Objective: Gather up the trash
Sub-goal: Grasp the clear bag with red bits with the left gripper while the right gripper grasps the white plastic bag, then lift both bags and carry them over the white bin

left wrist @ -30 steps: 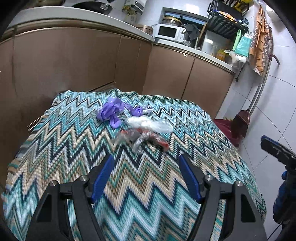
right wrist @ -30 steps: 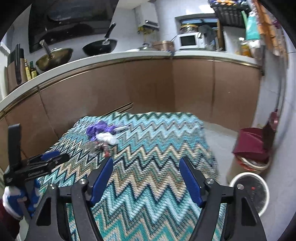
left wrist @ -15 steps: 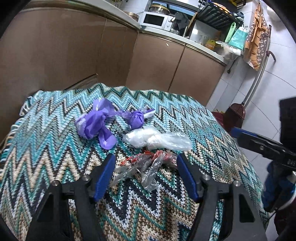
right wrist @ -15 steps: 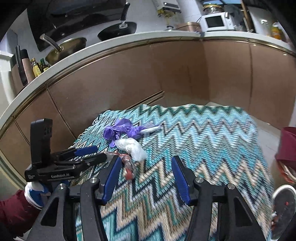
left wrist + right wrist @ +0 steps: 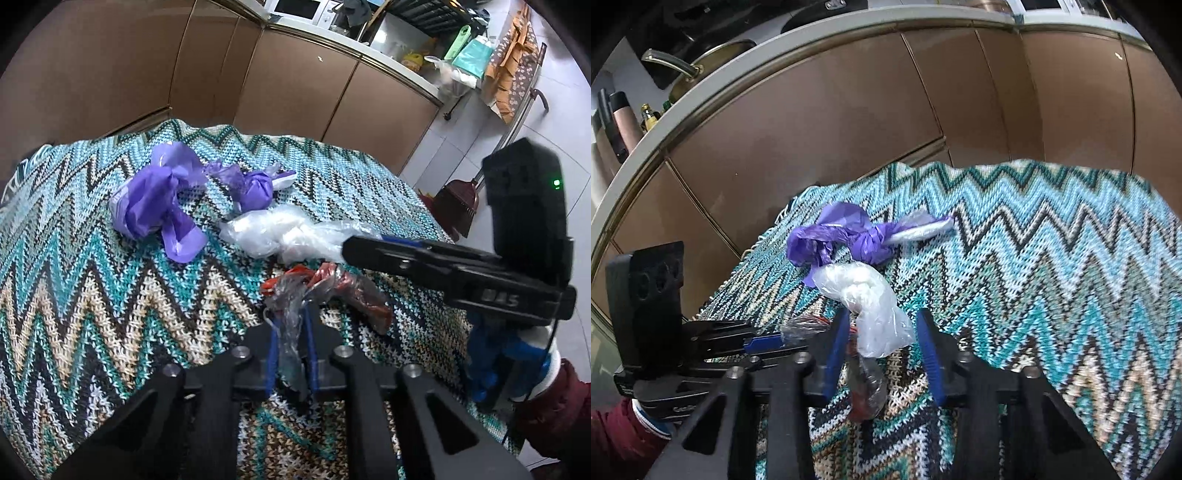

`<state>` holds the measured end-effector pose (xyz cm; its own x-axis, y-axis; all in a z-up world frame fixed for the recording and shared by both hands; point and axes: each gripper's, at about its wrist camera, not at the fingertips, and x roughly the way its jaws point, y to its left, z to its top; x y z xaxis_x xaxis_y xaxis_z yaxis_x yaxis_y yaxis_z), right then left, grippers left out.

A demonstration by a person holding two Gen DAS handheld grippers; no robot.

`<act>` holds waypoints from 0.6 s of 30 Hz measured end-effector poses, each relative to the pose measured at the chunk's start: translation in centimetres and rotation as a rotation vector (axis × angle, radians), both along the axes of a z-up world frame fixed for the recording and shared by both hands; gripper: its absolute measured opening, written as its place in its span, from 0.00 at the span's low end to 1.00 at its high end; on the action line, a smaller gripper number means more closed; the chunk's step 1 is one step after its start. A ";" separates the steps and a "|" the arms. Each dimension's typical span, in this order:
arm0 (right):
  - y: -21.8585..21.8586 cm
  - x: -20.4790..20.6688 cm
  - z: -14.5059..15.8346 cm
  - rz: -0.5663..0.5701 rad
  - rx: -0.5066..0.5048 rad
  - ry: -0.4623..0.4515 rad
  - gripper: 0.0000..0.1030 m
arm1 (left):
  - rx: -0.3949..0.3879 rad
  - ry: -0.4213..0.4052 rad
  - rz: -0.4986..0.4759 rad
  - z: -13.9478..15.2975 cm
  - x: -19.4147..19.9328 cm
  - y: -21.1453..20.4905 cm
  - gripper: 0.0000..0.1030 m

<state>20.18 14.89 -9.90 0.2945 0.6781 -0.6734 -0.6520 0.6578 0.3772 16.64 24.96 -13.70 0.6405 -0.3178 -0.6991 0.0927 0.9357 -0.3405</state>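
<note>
Three pieces of trash lie on a zigzag-knit cloth (image 5: pixel 92 295). A purple plastic bag (image 5: pixel 159 201) lies farthest, also in the right wrist view (image 5: pixel 831 240). A clear white bag (image 5: pixel 280 232) lies in the middle. A clear-and-red wrapper (image 5: pixel 325 288) lies nearest. My left gripper (image 5: pixel 291 332) is shut on the wrapper's clear end. My right gripper (image 5: pixel 882 332) is partly open, with its fingers on either side of the white bag (image 5: pixel 871 299). The wrapper (image 5: pixel 864 387) lies under it.
Brown kitchen cabinets (image 5: pixel 147 62) curve behind the cloth-covered table. A broom and dustpan (image 5: pixel 458 199) stand on the tiled floor at the right. A pan (image 5: pixel 701 70) and bottles (image 5: pixel 624 122) sit on the counter. The right gripper's body (image 5: pixel 480 273) crosses the left wrist view.
Both grippers moved forward and down onto the trash. The left gripper closed on the red-and-clear wrapper. The right gripper narrowed around the white bag.
</note>
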 end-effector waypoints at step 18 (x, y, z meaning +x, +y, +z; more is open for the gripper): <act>-8.6 -8.7 9.4 -0.134 0.030 -0.169 0.08 | 0.066 -0.116 0.058 6.7 -8.2 -2.9 0.02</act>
